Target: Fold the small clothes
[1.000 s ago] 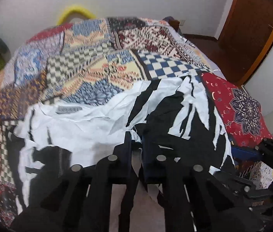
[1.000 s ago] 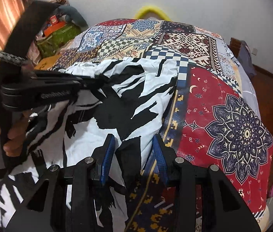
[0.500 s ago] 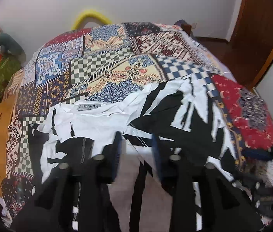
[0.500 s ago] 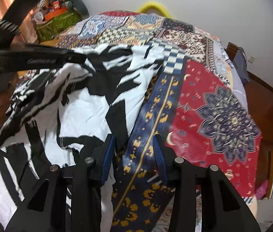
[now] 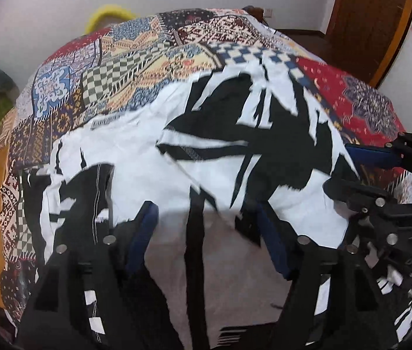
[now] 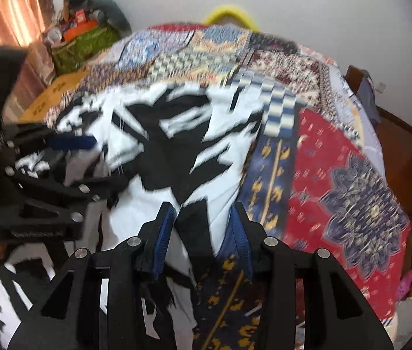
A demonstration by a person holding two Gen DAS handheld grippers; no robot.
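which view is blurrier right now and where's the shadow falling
Right wrist view: clearly blurrier, motion smear across the black-and-white garment and the patchwork bedspread, while the right gripper stays sharp. Left wrist view: mostly crisp; a grey shadow darkens the garment between the left gripper fingers, and the fisheye bows the bed edges.

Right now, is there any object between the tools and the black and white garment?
Nothing visible is. The garment lies spread on the patterned bedspread, and its near edge runs between the open fingers of the left tool and right tool.
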